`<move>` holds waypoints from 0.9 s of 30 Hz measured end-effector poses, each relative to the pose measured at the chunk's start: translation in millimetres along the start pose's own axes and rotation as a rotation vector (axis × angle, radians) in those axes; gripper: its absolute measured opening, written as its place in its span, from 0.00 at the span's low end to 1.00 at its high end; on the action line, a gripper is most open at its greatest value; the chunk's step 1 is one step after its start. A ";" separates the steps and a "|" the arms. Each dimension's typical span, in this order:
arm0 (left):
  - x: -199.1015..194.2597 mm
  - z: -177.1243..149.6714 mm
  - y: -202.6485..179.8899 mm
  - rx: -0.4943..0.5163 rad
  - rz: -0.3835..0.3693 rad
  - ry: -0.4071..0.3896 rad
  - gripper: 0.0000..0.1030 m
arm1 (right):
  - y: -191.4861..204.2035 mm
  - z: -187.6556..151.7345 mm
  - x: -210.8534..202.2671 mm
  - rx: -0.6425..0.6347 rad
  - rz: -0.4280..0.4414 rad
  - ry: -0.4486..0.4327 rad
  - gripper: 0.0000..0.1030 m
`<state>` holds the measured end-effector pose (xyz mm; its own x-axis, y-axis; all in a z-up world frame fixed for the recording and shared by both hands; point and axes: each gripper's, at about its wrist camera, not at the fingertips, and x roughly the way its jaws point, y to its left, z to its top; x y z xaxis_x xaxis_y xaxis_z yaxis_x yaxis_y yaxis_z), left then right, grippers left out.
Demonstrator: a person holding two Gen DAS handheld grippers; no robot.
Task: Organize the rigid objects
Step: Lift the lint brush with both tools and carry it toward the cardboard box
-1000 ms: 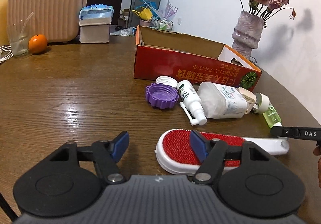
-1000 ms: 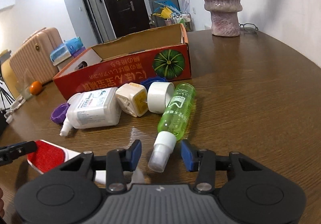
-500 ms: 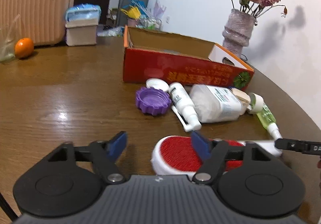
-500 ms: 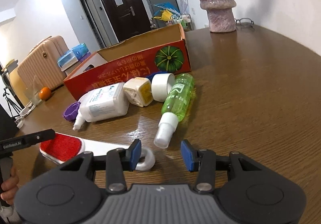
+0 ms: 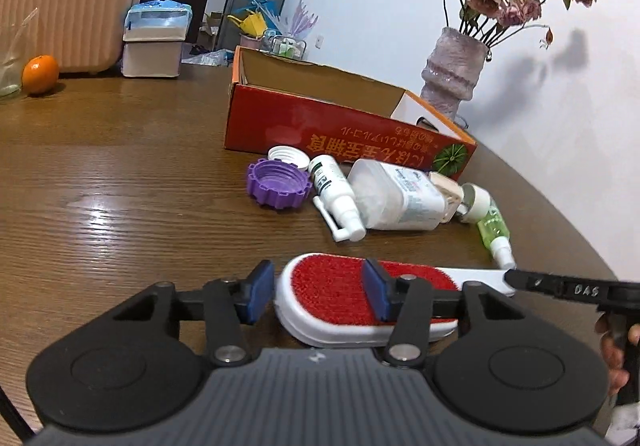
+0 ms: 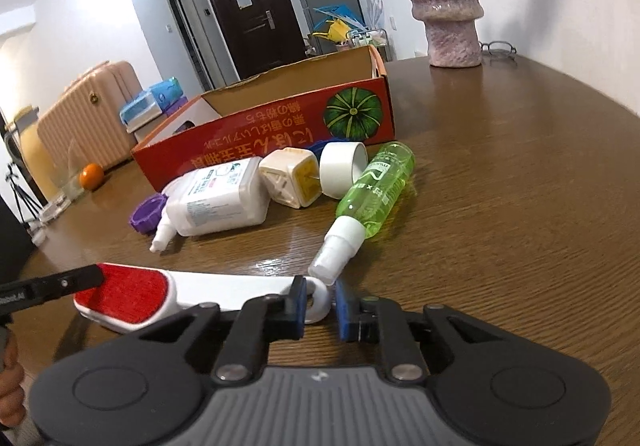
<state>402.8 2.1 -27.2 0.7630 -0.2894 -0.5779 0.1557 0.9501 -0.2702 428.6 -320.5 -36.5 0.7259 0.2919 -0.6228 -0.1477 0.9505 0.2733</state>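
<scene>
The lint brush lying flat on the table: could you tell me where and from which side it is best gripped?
Grip the lint brush by its narrow white handle, near the ring end, coming level from that end where the right gripper already straddles it. The red head looks too wide.

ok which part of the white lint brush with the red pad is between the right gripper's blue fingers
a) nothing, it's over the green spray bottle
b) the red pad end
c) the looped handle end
c: the right gripper brackets the looped handle end of the white lint brush with the red pad; its jaws look not quite closed on it.
</scene>
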 end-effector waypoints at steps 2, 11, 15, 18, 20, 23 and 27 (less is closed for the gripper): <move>-0.8 0.8 4.6 -0.013 0.030 0.001 0.54 | 2.6 0.7 -8.3 -0.017 -0.021 -0.028 0.20; 6.9 9.3 14.7 0.005 0.019 0.020 0.69 | -14.8 0.9 -6.2 0.104 0.019 -0.002 0.32; 18.8 16.2 18.4 -0.021 -0.016 0.067 0.64 | -20.0 2.6 -1.2 0.139 0.021 -0.006 0.31; 19.3 10.2 23.5 -0.094 -0.084 0.074 0.57 | -17.0 1.5 0.9 0.138 0.044 0.007 0.16; 15.4 6.1 24.1 -0.135 -0.116 0.064 0.48 | -14.6 -0.7 2.3 0.144 0.056 0.016 0.12; 7.6 -0.8 19.3 -0.139 -0.096 0.042 0.47 | -8.1 -4.7 -1.1 0.120 0.040 0.011 0.12; -8.2 -11.7 20.7 -0.161 -0.094 0.033 0.47 | -3.2 -13.7 -10.2 0.122 0.042 -0.008 0.12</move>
<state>392.4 22.7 -37.0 0.7288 -0.3820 -0.5683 0.1210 0.8887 -0.4422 412.4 -325.0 -41.0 0.7260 0.3302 -0.6033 -0.0956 0.9171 0.3870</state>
